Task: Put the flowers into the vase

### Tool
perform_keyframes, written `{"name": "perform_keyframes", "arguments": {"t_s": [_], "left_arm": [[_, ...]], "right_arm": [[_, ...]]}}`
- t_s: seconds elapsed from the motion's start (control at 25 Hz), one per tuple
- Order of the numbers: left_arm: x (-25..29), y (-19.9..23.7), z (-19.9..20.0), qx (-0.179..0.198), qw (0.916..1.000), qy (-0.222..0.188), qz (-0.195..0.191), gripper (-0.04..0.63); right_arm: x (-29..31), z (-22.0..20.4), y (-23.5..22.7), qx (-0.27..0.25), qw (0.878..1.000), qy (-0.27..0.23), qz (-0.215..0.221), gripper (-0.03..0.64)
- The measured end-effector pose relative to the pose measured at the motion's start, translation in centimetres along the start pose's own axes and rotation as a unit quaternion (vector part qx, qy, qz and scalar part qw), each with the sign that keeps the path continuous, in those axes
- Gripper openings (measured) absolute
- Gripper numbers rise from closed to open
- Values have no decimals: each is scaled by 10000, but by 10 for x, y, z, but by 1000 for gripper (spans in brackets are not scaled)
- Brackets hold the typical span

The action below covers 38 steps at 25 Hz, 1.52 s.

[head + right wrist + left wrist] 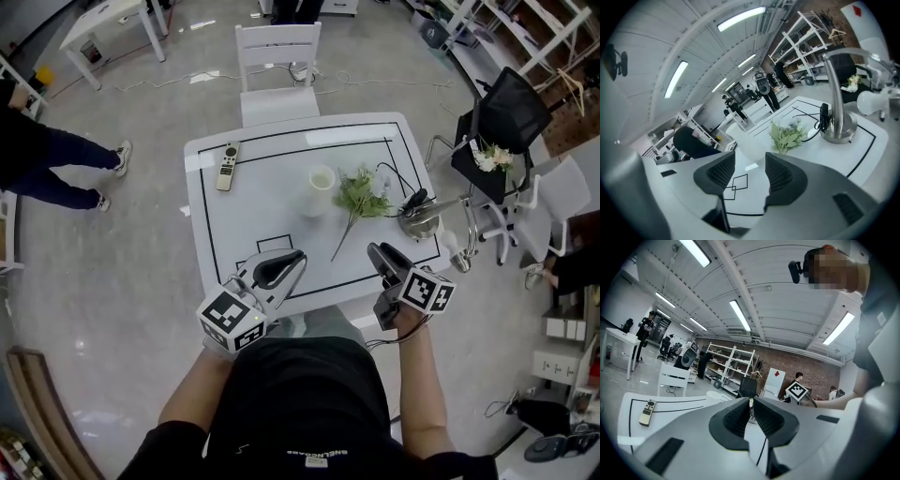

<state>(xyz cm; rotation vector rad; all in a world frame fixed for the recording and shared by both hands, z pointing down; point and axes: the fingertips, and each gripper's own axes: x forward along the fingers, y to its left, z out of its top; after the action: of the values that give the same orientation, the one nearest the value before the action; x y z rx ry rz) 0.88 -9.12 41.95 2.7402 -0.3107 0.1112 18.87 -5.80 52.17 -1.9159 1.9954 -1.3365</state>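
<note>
Flowers (364, 194) lie flat on table (234, 220), just right of upright vase (320, 190). Long axis diagonal: blooms far-right, stem near-left. Left gripper (292, 260) apparently clenched, empty. Right gripper (378, 251) jaws apart, empty.

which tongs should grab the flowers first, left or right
Right, probably: the right tongs are open and look toward the flowers, which lie on their side of the vase. The left tongs are shut.
</note>
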Motion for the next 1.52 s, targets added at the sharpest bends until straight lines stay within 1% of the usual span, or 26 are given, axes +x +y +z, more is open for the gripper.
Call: {"name": "perform_keyframes", "arguments": {"t_s": [0.24,0.36,0.48,0.56,0.76,0.88,0.96,1.28,1.52], "left_arm": [[7,12,-1,-167,9992,-123,344,8],[13,14,-3,-244,9985,-160,473,8],[17,20,-5,-302,9973,-190,640,8],[18,23,-6,-354,9965,-205,728,8],[18,28,-12,-467,9939,-212,974,8],[19,32,-14,-533,9921,-247,1107,8],[18,33,-15,-564,9912,-249,1170,8],[19,36,-21,-705,9887,-248,1303,8],[20,38,-23,-742,9885,-245,1291,8]], "right_arm": [[38,0,-36,871,9951,469,-28,198],[54,-2,-54,1119,9912,707,-86,199],[72,-2,-70,1218,9882,915,-167,200],[84,-5,-79,1273,9856,1089,-223,212],[110,-16,-93,1446,9778,1493,-267,216],[123,-20,-100,1468,9744,1668,-329,216],[130,-22,-105,1445,9727,1761,-448,216],[150,-33,-125,1478,9606,2117,-1030,215],[162,-40,-129,1657,9502,2377,-1151,213]]}}
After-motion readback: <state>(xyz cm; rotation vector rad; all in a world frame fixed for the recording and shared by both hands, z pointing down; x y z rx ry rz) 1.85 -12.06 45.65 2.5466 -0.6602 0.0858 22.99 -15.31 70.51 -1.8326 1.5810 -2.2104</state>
